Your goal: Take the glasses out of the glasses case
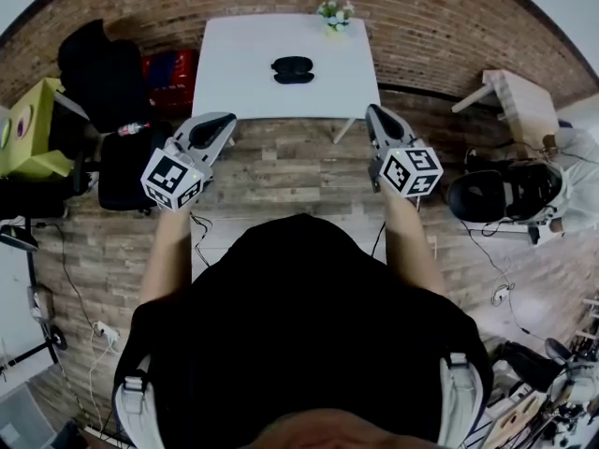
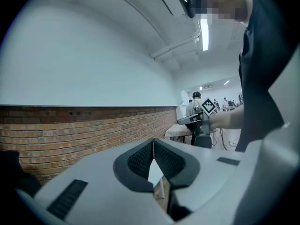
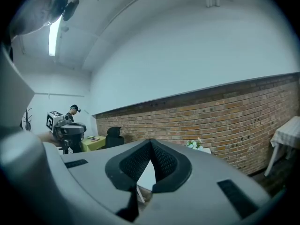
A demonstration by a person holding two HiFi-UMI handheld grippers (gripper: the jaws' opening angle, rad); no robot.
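A black glasses case [image 1: 293, 69] lies closed near the middle of the white table [image 1: 234, 82] in the head view. My left gripper [image 1: 217, 123] hangs at the table's near left edge, jaws shut and empty. At the near right edge my right gripper [image 1: 376, 116] is likewise shut on nothing. Both are held well short of the case. In the left gripper view the shut jaws [image 2: 153, 146] point at the brick wall, and the right gripper [image 2: 199, 118] shows beyond. The right gripper view shows its pads [image 3: 161, 161] pressed together; the case is hidden there.
A small flower pot [image 1: 335, 13] stands at the table's far right corner, also flowers [image 3: 193, 144]. Black chairs [image 1: 108, 78] and a red box [image 1: 173, 68] stand left of the table. A light wooden table [image 1: 519, 101] and a bag [image 1: 505, 193] lie to the right.
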